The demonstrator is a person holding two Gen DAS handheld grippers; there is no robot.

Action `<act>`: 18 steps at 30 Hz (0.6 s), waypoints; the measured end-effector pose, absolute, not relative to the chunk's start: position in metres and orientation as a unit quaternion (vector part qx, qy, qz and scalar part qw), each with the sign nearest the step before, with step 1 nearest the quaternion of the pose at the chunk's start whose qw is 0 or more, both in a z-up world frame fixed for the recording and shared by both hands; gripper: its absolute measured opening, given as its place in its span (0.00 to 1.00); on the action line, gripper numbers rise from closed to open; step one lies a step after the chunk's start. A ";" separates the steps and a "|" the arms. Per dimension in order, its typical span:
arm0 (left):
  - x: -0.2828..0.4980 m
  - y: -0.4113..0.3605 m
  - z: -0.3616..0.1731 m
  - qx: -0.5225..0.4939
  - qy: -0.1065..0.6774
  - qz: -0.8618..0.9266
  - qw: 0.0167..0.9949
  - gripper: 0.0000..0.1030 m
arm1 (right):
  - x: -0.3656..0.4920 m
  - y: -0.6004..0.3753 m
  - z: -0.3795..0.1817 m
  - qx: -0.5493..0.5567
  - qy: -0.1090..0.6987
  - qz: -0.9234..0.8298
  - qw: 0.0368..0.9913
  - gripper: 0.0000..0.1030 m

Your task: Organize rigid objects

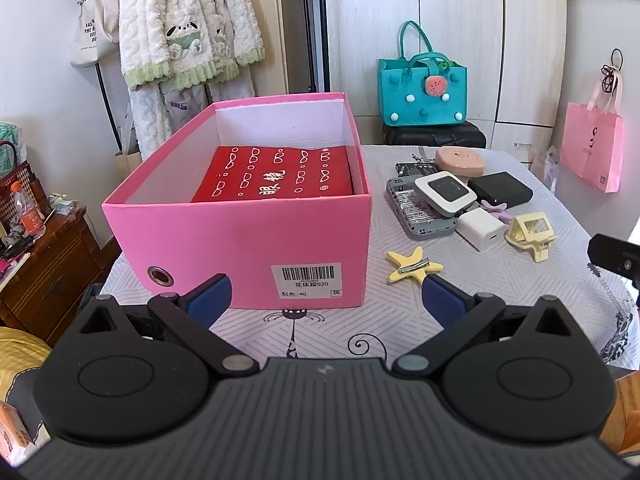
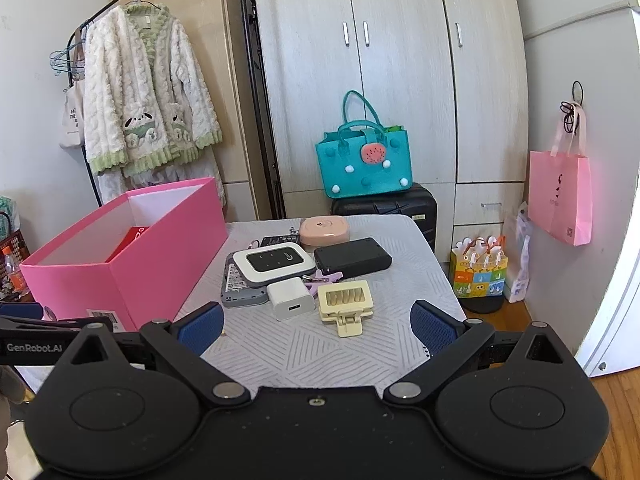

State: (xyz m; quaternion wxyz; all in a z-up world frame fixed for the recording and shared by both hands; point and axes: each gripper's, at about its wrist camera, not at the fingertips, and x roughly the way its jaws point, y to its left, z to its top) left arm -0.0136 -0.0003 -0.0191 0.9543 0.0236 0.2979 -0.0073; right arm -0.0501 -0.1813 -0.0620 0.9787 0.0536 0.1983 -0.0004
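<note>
A pink box (image 1: 248,232) stands open on the table and holds a red box (image 1: 280,176). It also shows in the right wrist view (image 2: 132,252). To its right lie a white charger (image 1: 482,230), a cream hair claw (image 1: 532,234), a white-and-black router (image 1: 444,190), a black power bank (image 1: 500,190), a pink case (image 1: 460,160) and a yellow star clip (image 1: 412,266). My left gripper (image 1: 326,300) is open and empty in front of the box. My right gripper (image 2: 316,328) is open and empty, just short of the charger (image 2: 290,299) and the claw (image 2: 346,304).
A teal felt bag (image 2: 364,160) sits on a black suitcase (image 2: 384,208) behind the table. A pink shopping bag (image 2: 560,196) hangs on the right wall. A wooden cabinet (image 1: 44,272) stands left of the table. The table's right edge (image 2: 444,264) drops to the floor.
</note>
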 end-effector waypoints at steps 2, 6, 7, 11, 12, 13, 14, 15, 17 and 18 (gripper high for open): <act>-0.013 0.000 -0.019 0.023 0.299 -0.008 0.954 1.00 | -0.049 -0.182 -0.063 0.055 0.202 -0.003 0.978 0.98; -0.007 0.000 -0.026 0.035 0.321 -0.007 0.946 1.00 | -0.047 -0.182 -0.066 0.055 0.211 -0.009 0.976 0.98; -0.006 0.001 -0.028 0.035 0.326 -0.007 0.945 1.00 | -0.046 -0.182 -0.067 0.055 0.214 -0.010 0.975 0.98; -0.005 0.005 -0.029 0.032 0.331 -0.006 0.943 1.00 | -0.044 -0.182 -0.070 0.053 0.221 -0.011 0.974 0.98; -0.006 0.006 -0.029 0.032 0.329 -0.005 0.944 1.00 | -0.043 -0.181 -0.071 0.052 0.223 -0.010 0.973 0.98; -0.006 0.006 -0.028 0.033 0.328 -0.005 0.944 1.00 | -0.043 -0.181 -0.071 0.052 0.224 -0.010 0.973 0.98; -0.005 0.006 -0.027 0.033 0.328 -0.007 0.944 1.00 | -0.042 -0.180 -0.071 0.052 0.225 -0.010 0.973 0.98; -0.006 0.006 -0.027 0.034 0.328 -0.009 0.944 1.00 | -0.042 -0.179 -0.072 0.051 0.227 -0.010 0.973 0.98; -0.005 0.006 -0.027 0.035 0.331 -0.012 0.943 1.00 | -0.039 -0.176 -0.072 0.049 0.230 -0.007 0.972 0.98; -0.004 0.005 -0.027 0.034 0.332 -0.013 0.943 1.00 | -0.039 -0.176 -0.072 0.049 0.230 -0.007 0.972 0.98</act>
